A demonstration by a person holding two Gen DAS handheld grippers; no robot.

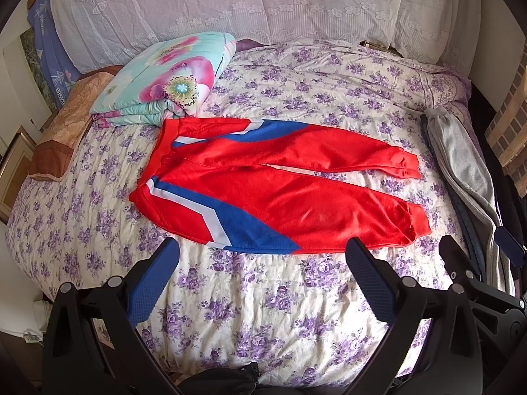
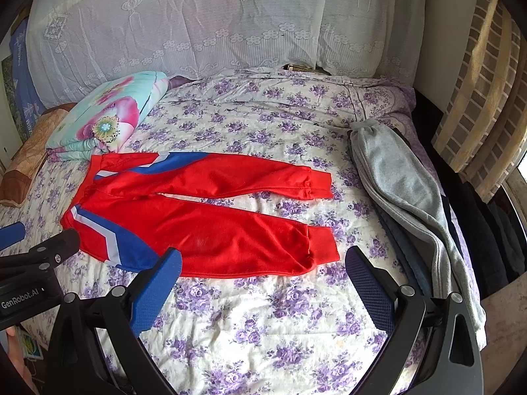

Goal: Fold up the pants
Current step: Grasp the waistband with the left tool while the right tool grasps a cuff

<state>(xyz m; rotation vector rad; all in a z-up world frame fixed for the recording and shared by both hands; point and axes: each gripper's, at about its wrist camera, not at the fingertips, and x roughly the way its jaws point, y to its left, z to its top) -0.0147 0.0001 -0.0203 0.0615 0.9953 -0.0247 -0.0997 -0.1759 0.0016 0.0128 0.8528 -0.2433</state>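
Note:
Red pants (image 1: 283, 184) with blue and white side stripes lie flat on the bed, waist to the left, both legs spread to the right; they also show in the right wrist view (image 2: 210, 223). My left gripper (image 1: 263, 247) is open and empty, just short of the near leg's lower edge. My right gripper (image 2: 263, 256) is open and empty, its fingertips at the near leg's cuff end. In the right wrist view the left gripper (image 2: 39, 250) shows at the left edge. In the left wrist view the right gripper (image 1: 477, 273) shows at the right edge.
The bed has a purple-flowered cover (image 1: 263, 312). A folded floral quilt (image 1: 164, 82) and a brown pillow (image 1: 62, 131) lie at the back left. Grey clothes (image 2: 405, 204) lie along the right edge. A lace curtain (image 2: 214, 23) hangs behind.

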